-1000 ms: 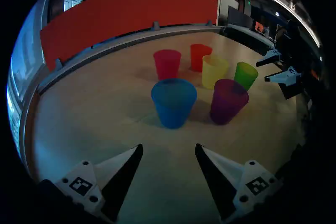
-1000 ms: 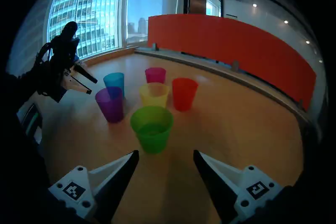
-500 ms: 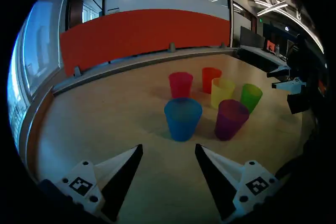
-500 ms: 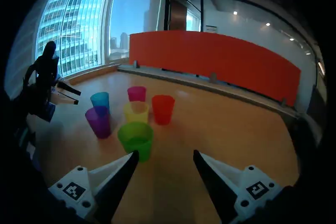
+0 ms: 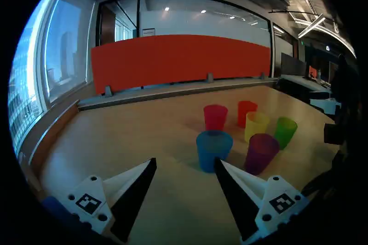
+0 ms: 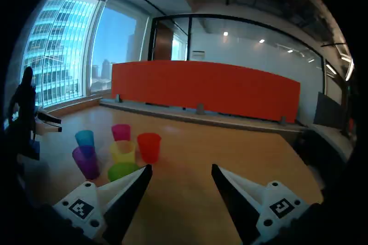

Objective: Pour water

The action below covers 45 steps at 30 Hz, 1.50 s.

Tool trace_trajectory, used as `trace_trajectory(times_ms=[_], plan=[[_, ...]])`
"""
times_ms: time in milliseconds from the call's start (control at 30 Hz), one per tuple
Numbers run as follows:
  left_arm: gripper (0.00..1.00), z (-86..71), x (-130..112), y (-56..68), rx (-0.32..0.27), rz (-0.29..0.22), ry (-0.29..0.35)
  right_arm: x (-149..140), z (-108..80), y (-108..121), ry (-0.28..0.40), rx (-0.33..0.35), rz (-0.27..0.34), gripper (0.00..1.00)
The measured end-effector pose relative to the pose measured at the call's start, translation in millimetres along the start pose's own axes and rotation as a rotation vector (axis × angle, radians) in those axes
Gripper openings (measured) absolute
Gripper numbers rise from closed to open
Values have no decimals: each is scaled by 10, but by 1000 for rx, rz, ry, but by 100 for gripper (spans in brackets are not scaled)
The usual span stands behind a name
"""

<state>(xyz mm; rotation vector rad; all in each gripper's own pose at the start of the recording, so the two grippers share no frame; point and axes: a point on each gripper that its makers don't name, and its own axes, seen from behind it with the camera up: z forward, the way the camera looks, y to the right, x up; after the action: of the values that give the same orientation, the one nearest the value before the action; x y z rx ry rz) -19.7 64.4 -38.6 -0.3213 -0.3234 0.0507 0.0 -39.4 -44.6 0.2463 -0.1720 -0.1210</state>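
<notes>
Where the wooden tabletop (image 5: 115, 144) runs toward a long red panel (image 5: 179, 61) set along its far edge, 6 coloured cups are seen standing upright in a close cluster. In the left gripper view, the left hand-held gripper (image 5: 185, 162) is held low over the tabletop with its 2 fingers spread apart, and nothing is gripped between them. The blue cup (image 5: 214, 150) is found nearest, just beyond the tip of 1 finger, which overlaps its base in the picture, and the purple cup (image 5: 261, 153) is placed just beside it. Behind these 2, the pink cup (image 5: 215, 117), the orange cup (image 5: 246, 112), the yellow cup (image 5: 255, 125) and the green cup (image 5: 285, 132) are grouped near one another. In the right gripper view, the right hand-held gripper (image 6: 181, 168) is likewise seen with its fingers apart and empty. There the cluster is seen at the lower left, with the green cup nearest and partly hidden behind 1 finger. The left hand-held gripper (image 6: 61, 126) is made out farther off at the left edge, held by a person (image 6: 23, 107) seen as a dark silhouette against tall windows (image 6: 60, 56). Whether water is held in any cup cannot be told.
</notes>
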Motion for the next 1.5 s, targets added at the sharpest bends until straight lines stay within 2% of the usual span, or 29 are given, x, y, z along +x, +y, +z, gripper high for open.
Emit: trace_trajectory(times_ms=[267, 567, 700, 867, 1000, 1167, 1367, 1500], plan=[[92, -45, 123, -61, 77, -35, 90, 190, 28, 81, 107, -103, 41, 100], [92, -167, 355, -126, 165, -80, 217, 302, 20, 241, 199, -211, 108, 100], [92, -208, 390, -165, 200, -81, 249, 359, -2, 320, 234, -263, 107, 100], [92, -200, 430, -182, 231, -58, 266, 409, -9, 370, 255, -320, 63, 100], [92, -201, 485, -225, 259, -54, 290, 423, 19, 343, 253, -331, 31, 100], [92, -205, 552, -265, 285, -34, 310, 421, 50, 290, 244, -325, 28, 100], [92, -234, 627, -319, 329, -17, 342, 394, 85, 294, 224, -311, 68, 100], [92, -201, 616, -322, 336, -21, 361, 413, 67, 284, 225, -300, 91, 100]])
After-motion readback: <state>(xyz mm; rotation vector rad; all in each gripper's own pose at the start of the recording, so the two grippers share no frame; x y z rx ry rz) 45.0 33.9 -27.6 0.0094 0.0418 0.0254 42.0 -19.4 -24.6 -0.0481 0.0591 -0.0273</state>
